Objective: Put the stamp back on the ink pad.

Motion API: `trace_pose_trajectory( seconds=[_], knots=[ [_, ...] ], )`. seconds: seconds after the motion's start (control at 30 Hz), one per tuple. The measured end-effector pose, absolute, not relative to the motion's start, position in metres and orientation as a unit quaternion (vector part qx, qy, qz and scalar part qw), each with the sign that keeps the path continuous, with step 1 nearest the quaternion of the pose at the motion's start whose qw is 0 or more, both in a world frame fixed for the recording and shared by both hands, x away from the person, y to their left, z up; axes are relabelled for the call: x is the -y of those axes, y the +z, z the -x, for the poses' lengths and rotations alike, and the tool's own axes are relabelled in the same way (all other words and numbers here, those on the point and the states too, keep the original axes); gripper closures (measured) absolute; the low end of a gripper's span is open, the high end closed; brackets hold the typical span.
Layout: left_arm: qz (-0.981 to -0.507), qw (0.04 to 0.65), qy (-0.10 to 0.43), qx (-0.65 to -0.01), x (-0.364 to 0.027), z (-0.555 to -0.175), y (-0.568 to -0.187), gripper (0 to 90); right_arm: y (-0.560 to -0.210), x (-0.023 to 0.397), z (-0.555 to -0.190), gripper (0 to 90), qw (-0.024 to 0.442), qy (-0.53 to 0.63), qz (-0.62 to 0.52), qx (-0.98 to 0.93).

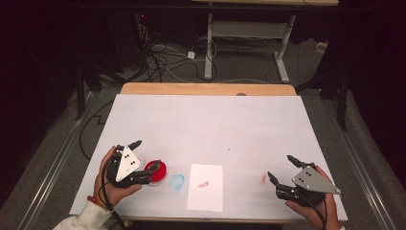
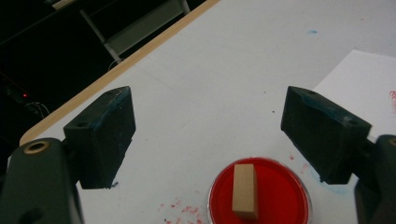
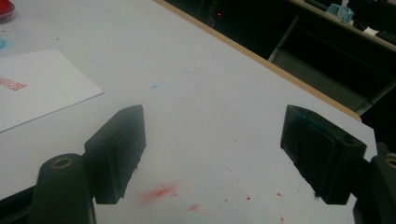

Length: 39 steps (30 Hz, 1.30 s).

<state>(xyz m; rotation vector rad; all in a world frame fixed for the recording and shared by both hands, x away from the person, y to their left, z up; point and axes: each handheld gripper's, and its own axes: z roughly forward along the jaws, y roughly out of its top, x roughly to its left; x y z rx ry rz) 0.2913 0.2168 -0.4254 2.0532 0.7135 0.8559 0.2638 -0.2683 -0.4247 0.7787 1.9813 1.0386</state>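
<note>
Beyond the white table with its wooden far edge, a grey desk frame stands on grey floor amid tangled cables; surroundings dark.

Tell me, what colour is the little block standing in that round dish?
The block is light tan, like wood, and the dish is red; the left gripper view shows it best.

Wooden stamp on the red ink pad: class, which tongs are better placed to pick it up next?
Left. The left tongs are open right above the wooden stamp on the red ink pad; the right tongs are far across the table.
</note>
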Motion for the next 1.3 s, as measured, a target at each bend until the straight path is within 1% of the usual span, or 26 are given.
trace_pose_trajectory(
  seconds=[0.37,0.5,0.7,1.3],
  knots=[
    [-0.814,0.374,0.333,-0.294,-0.227,-0.282,-0.442,17.8,-0.43,0.265,-0.262,22.5,0.379,0.398,-0.301,-0.779],
    [-0.82,0.371,0.322,-0.294,-0.232,-0.28,-0.45,17.8,-0.431,0.264,-0.263,22.5,0.376,0.399,-0.302,-0.78],
    [-0.836,0.347,0.311,-0.288,-0.234,-0.278,-0.465,17.8,-0.433,0.263,-0.264,22.5,0.375,0.398,-0.299,-0.782],
    [-0.841,0.35,0.296,-0.287,-0.235,-0.271,-0.471,17.8,-0.434,0.261,-0.266,22.3,0.371,0.401,-0.293,-0.785]
  ],
)
